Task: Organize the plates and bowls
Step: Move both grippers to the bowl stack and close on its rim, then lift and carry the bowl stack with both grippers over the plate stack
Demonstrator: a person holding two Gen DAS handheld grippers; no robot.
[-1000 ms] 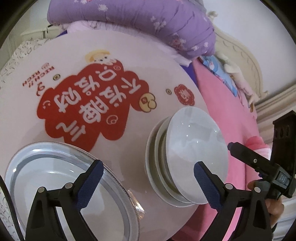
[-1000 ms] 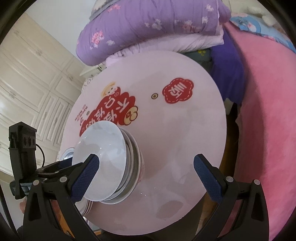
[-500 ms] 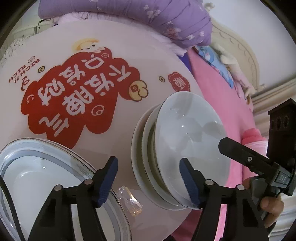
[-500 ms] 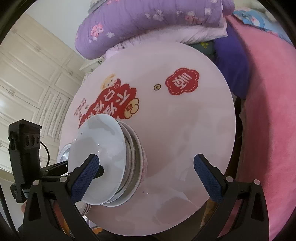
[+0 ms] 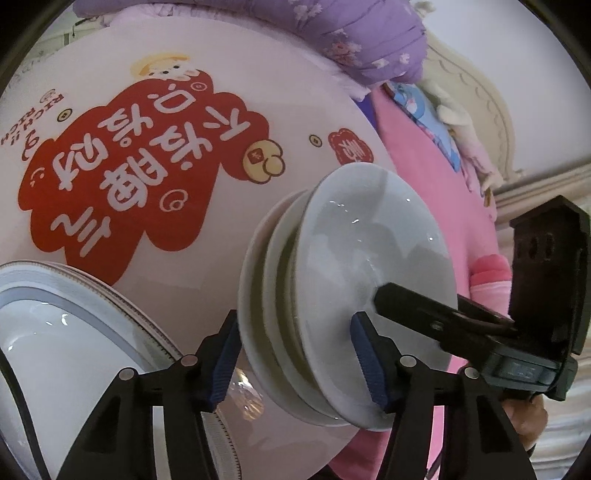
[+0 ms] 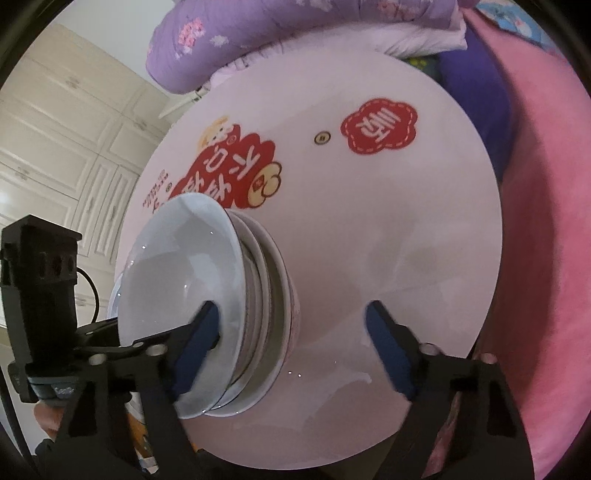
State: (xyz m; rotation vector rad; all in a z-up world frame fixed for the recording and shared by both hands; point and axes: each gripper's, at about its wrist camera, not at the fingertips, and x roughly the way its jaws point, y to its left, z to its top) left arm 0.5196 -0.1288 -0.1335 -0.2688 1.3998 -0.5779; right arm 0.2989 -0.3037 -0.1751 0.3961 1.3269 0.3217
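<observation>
A stack of white bowls (image 5: 343, 280) (image 6: 207, 295) stands near the round table's front edge. My left gripper (image 5: 295, 365) straddles the stack's near rim. One blue pad sits outside the lowest bowl, the other inside the top bowl, and the jaws are closing. My right gripper (image 6: 295, 343) straddles the opposite rim, closing too. Its left fingertip (image 6: 199, 339) is inside the top bowl; its right fingertip (image 6: 391, 347) hangs over bare table, well off the stack. Wide white plates (image 5: 74, 350) with patterned rims lie left of the bowls.
The pink table (image 6: 406, 221) carries a red printed graphic (image 5: 140, 177). A pink bedspread (image 6: 546, 258) runs along its right side and folded purple bedding (image 6: 295, 33) lies behind. Pale cupboard doors (image 6: 55, 147) stand at the left. A scrap of clear wrap (image 5: 243, 398) lies by the plates.
Both grippers have dropped onto the bowl stack. The left jaws narrowed around its near rim. The right jaws stayed wide until just now, then began to narrow with one finger inside the top bowl.
</observation>
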